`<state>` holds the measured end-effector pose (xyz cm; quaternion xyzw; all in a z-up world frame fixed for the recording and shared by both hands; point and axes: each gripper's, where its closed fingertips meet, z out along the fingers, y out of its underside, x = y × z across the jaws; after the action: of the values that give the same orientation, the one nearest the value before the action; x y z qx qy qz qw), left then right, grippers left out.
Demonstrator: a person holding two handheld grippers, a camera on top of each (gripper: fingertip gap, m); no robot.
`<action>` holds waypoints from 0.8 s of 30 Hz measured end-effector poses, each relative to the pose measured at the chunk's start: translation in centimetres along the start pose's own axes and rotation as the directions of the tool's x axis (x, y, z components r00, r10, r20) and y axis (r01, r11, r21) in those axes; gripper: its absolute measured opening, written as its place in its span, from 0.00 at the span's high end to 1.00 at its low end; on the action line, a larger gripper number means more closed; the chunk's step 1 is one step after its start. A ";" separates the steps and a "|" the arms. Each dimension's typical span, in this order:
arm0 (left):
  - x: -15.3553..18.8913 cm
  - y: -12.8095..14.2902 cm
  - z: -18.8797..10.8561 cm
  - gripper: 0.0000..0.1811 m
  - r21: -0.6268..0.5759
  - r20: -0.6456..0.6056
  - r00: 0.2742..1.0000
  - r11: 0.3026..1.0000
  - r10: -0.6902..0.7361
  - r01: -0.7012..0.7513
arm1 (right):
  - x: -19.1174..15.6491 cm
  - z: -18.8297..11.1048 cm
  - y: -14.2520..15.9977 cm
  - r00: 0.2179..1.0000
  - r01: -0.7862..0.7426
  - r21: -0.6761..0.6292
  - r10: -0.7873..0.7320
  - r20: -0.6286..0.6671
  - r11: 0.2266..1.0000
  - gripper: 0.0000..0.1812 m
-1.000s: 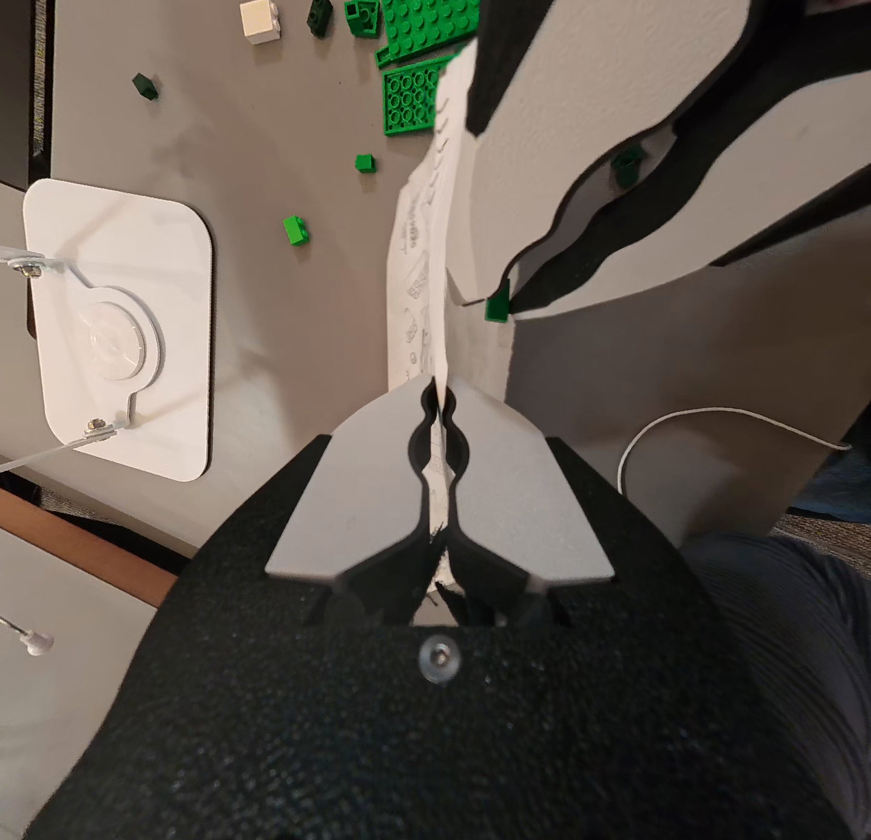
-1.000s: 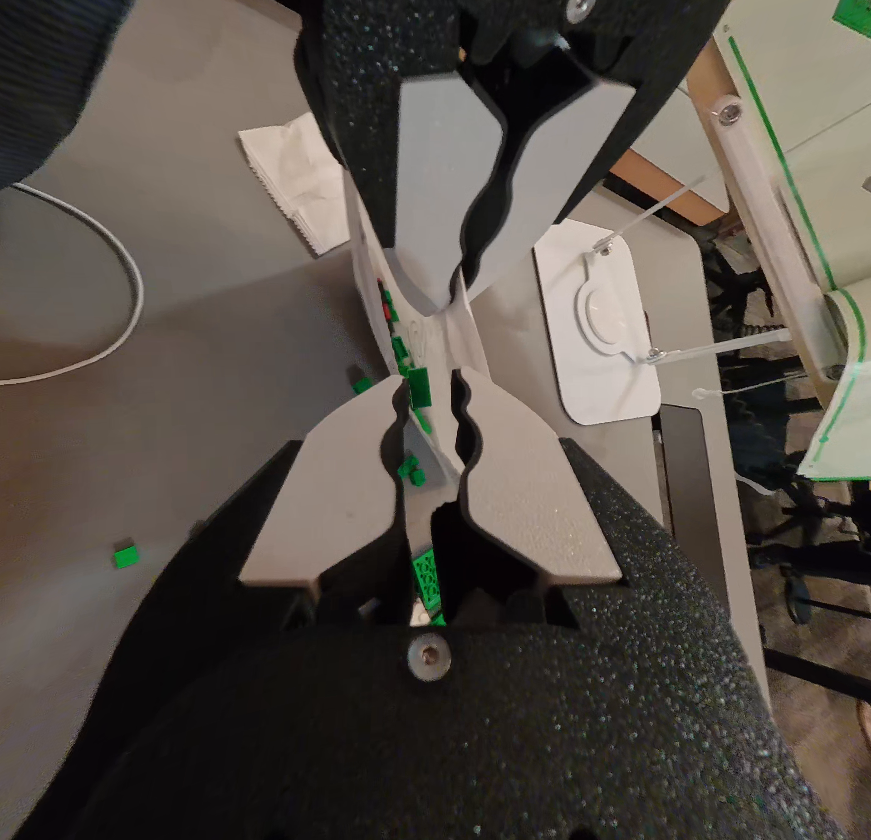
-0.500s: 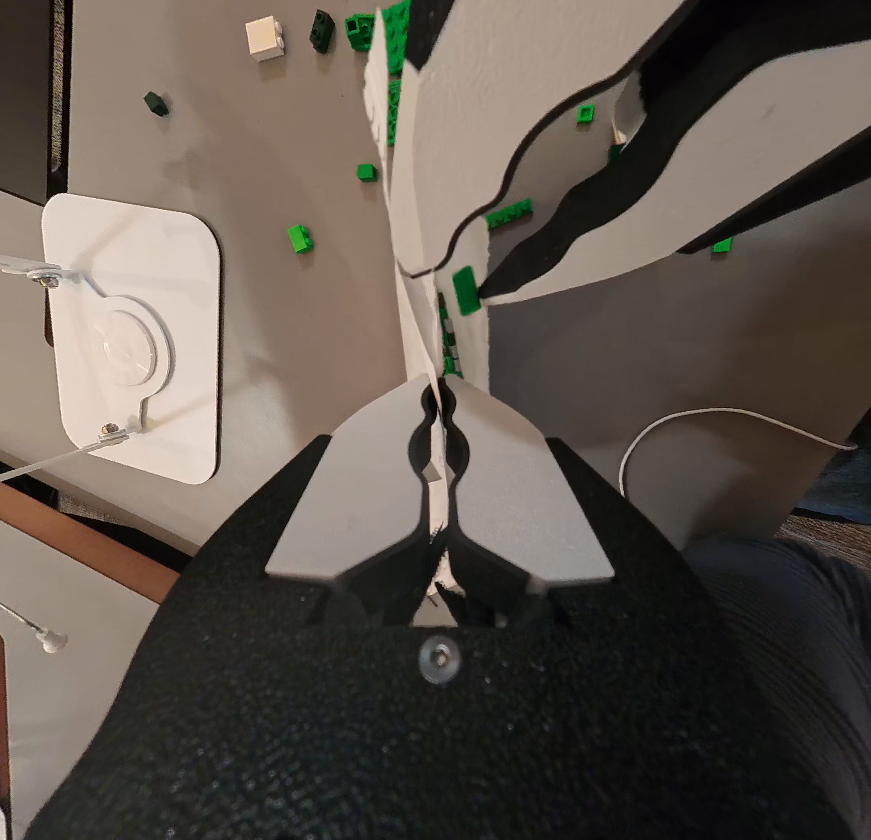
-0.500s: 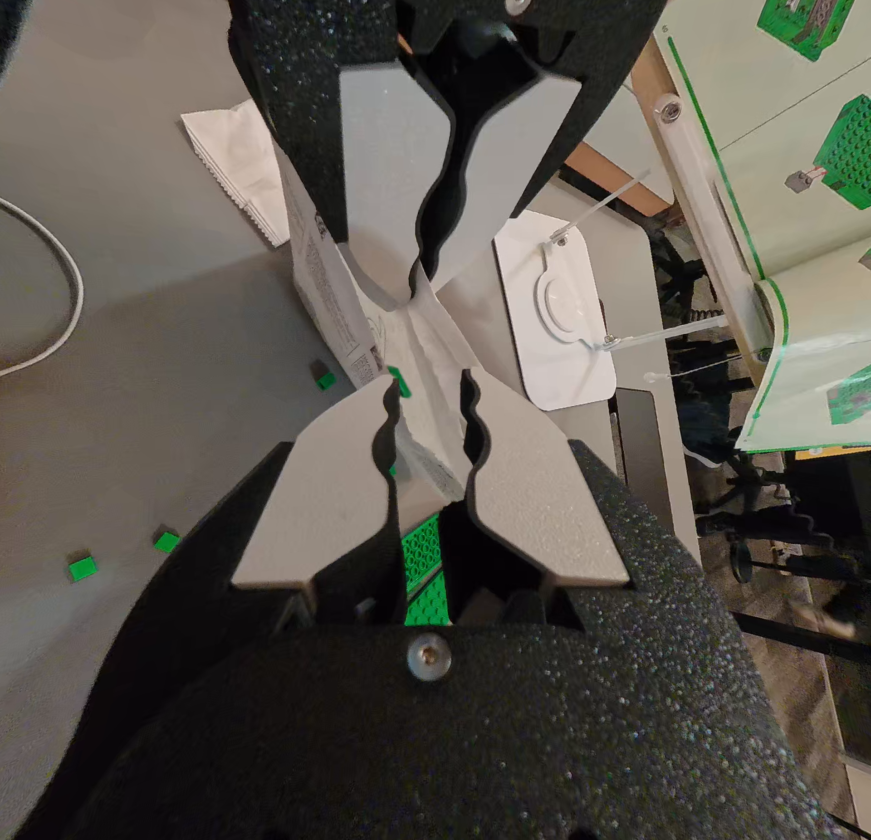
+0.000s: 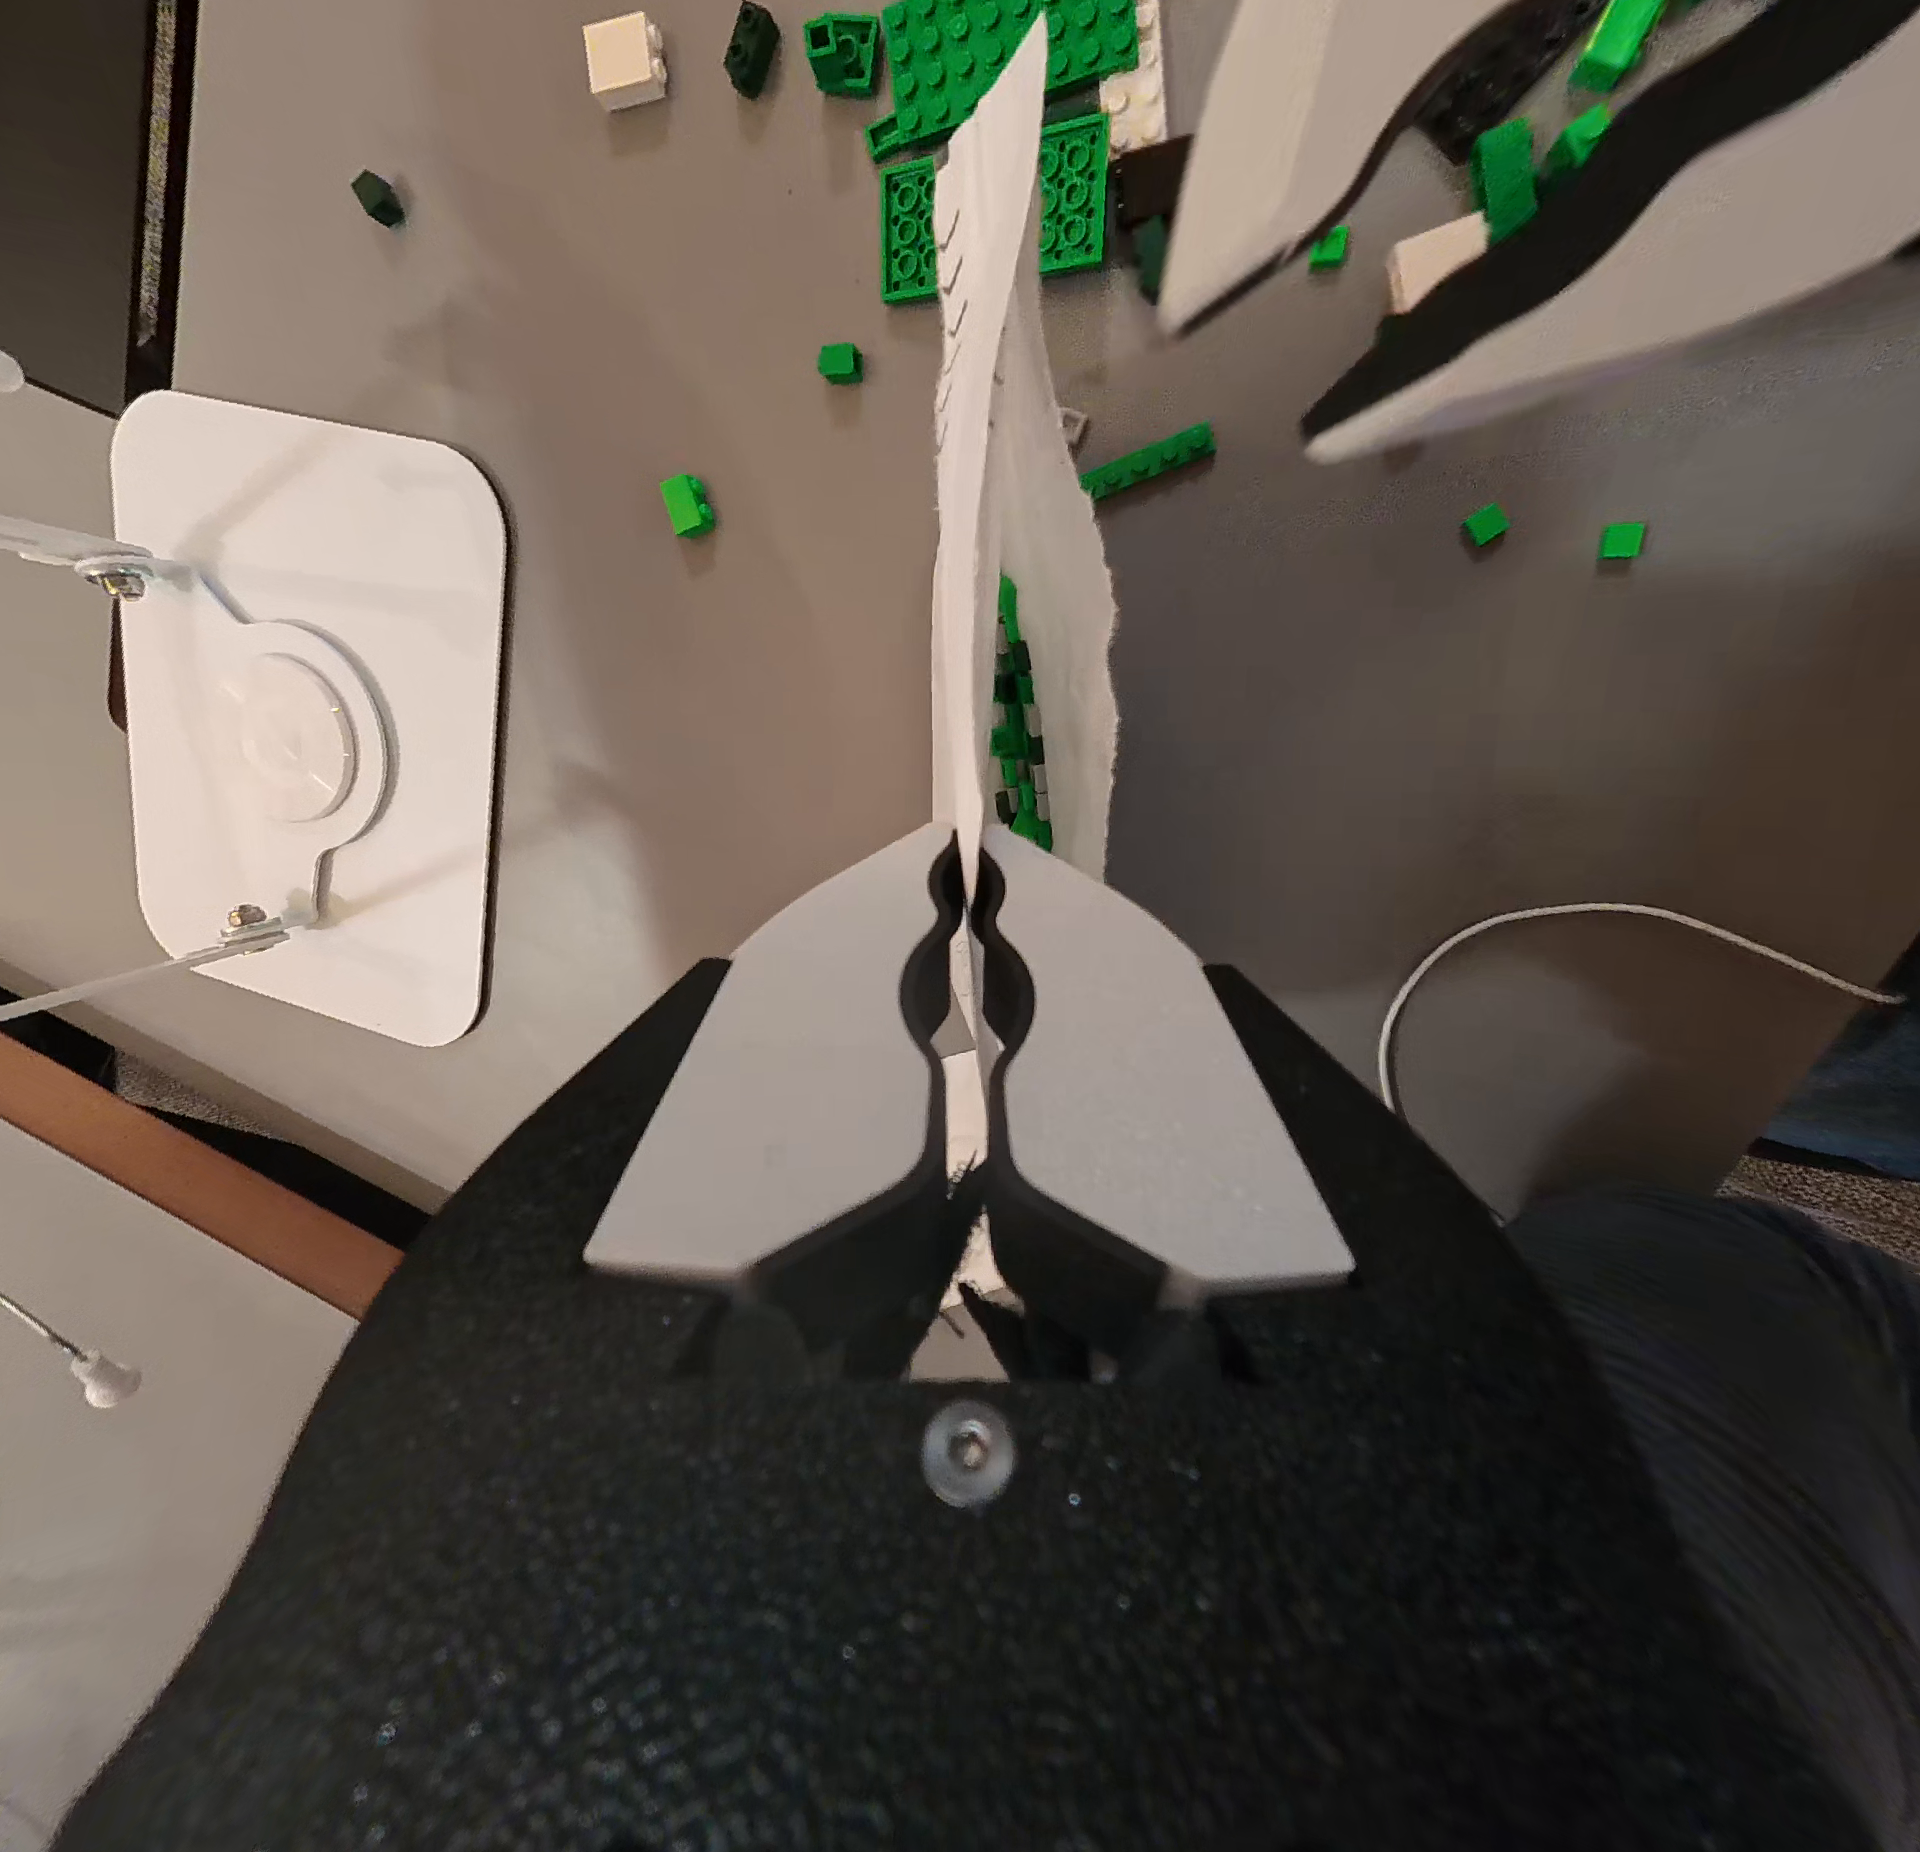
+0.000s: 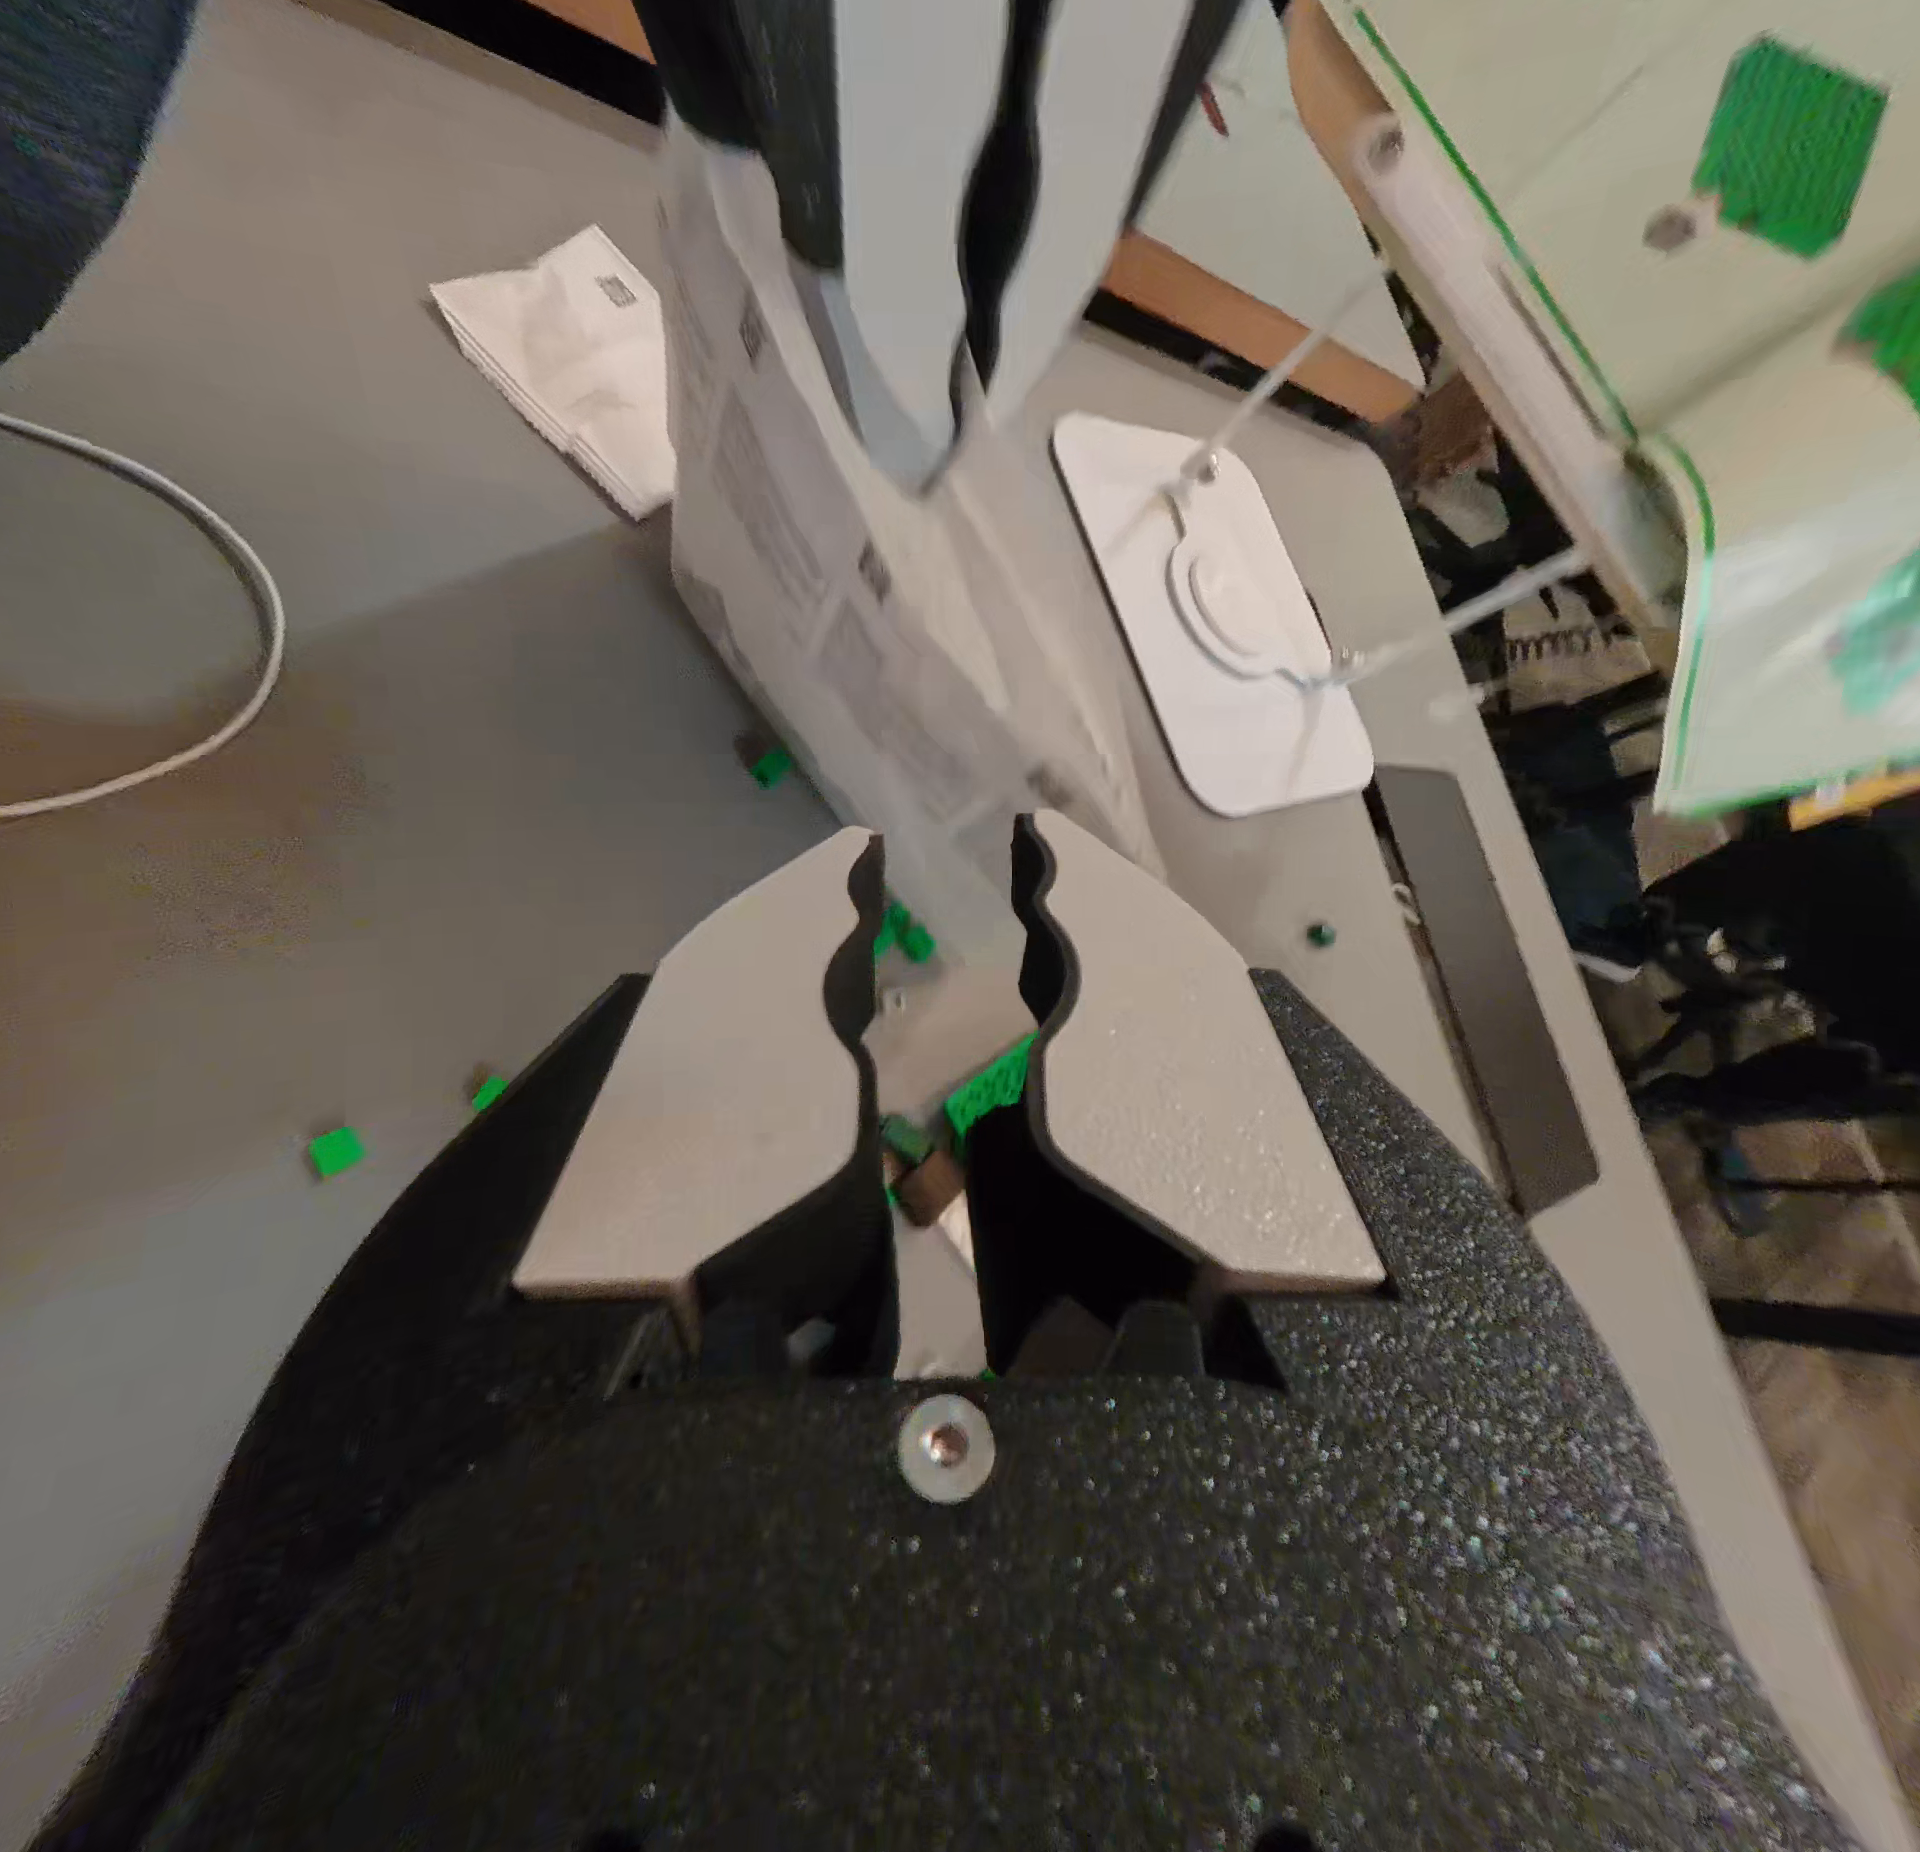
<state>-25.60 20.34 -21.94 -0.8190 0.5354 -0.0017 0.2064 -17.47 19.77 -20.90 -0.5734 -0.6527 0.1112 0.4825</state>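
Your left gripper (image 5: pixel 975 846) pinches a white paper bag (image 5: pixel 982 452), green bricks (image 5: pixel 1018 722) inside; right gripper (image 6: pixel 945 836) ahead, jaws narrowly apart.

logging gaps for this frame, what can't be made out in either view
- Bag contents, left wrist view: only a strip of green bricks shows through the opening; the paper walls hide the rest.
- Right gripper, right wrist view: motion blur; whether it touches the bag cannot be told.
- Left gripper, right wrist view: top edge cuts off its body.
- Sheets, right wrist view: blurred.
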 end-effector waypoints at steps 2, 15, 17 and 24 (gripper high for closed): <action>0.0 0.0 0.0 1.00 0.002 -0.001 1.000 1.000 -0.002 0.002 | 0.2 -1.0 2.3 0.997 -0.070 0.001 0.070 -0.045 0.998 0.88; -1.1 0.9 -0.1 1.00 -0.002 0.023 0.998 0.999 -0.051 0.051 | 5.0 -7.1 11.1 0.777 -0.427 0.334 0.530 -0.339 0.840 0.90; -1.4 1.2 -0.1 1.00 -0.007 0.033 0.997 0.998 -0.068 0.068 | 5.4 -7.4 11.7 0.744 -0.432 0.342 0.544 -0.387 0.834 0.91; -2.6 1.3 -0.1 1.00 -0.001 0.082 0.994 0.997 -0.074 0.074 | 6.3 -7.8 13.7 0.716 -0.438 0.265 0.512 -0.475 0.859 0.91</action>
<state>-27.92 22.15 -21.70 -0.8379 0.4960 0.0250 0.2264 -1.95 26.35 -23.32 -0.6958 -0.3153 0.1124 0.6354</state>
